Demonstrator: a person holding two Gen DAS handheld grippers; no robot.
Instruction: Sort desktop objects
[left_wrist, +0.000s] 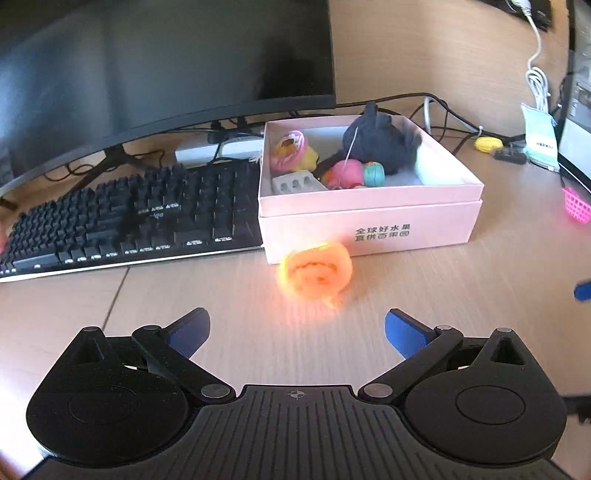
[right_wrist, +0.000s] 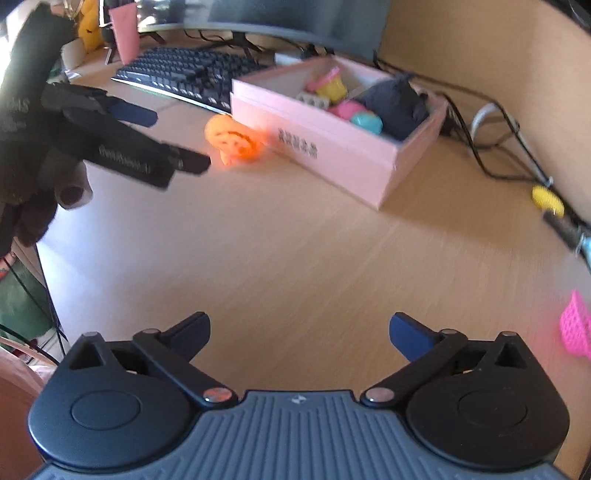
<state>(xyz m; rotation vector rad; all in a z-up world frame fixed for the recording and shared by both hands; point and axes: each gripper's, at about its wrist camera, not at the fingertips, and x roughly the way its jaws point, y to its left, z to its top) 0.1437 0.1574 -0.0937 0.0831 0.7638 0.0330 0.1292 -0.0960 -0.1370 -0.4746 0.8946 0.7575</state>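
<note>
Pink box (left_wrist: 369, 218) at twelve o'clock already holds several toys. An orange toy (left_wrist: 314, 273) lies on the worktop (left_wrist: 443, 314) just before it; a pink basket (right_wrist: 576, 328) waits at three o'clock. Left claw (left_wrist: 295, 332) and right claw (right_wrist: 299, 332) gape, empty.

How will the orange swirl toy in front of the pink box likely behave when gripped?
The orange toy looks rounded and puffy, so it probably squashes under the jaws and weighs little. Lying loose on the desk beside the pink box, it may roll if nudged.
</note>
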